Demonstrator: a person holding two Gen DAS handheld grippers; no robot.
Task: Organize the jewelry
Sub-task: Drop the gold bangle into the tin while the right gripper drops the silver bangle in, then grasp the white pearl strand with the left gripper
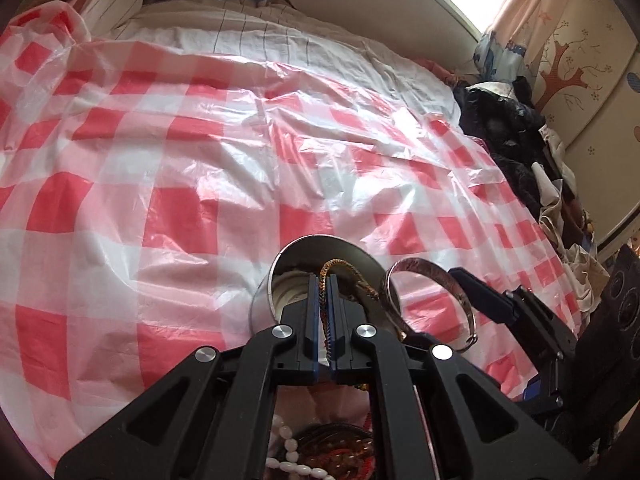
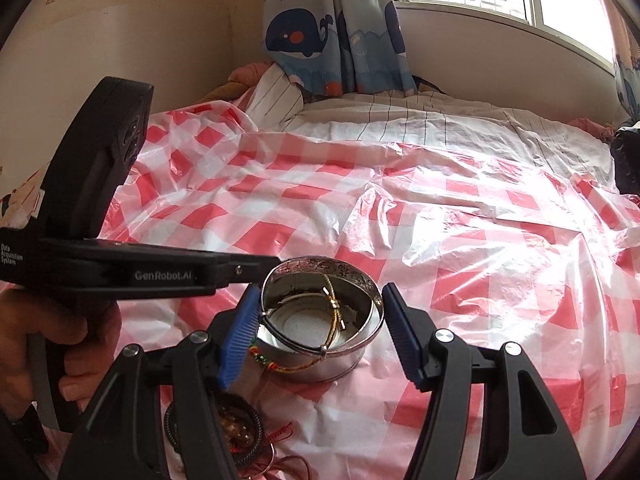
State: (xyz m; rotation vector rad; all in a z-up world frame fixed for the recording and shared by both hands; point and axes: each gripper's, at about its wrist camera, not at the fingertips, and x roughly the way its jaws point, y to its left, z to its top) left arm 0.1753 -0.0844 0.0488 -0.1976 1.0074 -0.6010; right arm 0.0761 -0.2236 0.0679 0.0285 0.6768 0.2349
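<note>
A: Starting at the left gripper (image 1: 322, 278), we see its jaws closed almost flat, with a gold chain (image 1: 340, 263) pinched between the blue pads. The free end of the chain loops over the tips.

B: In the right wrist view that chain hangs down inside the round metal tin (image 2: 332, 366), low in the middle of the frame. The right gripper (image 2: 320, 292) stands fairly wide, its pads on either side of a silver bangle (image 2: 340, 271). We read that as a grip on it.

A: What else is in the tin?

B: We can make out only the chain and the bare bottom. The bangle overlaps the rim, so we cannot tell whether it touches the tin.

A: A cord with coloured beads (image 2: 272, 365) lies against the tin's lower left wall. The rest of the jewelry sits at the bottom edge, half hidden by the gripper frames: a white bead strand (image 1: 289, 454), a dark bead bracelet (image 2: 240, 428) and red cord (image 2: 282, 436).

B: A hand (image 2: 76, 356) at the left edge grips the left handle and is cut off by the frame.

A: Beyond the tin, the red-checked plastic sheet (image 1: 160, 160) runs wrinkled and open towards the top of the frame. A pile of dark clothes (image 1: 512, 140) crowds the right edge of the left wrist view.
</note>
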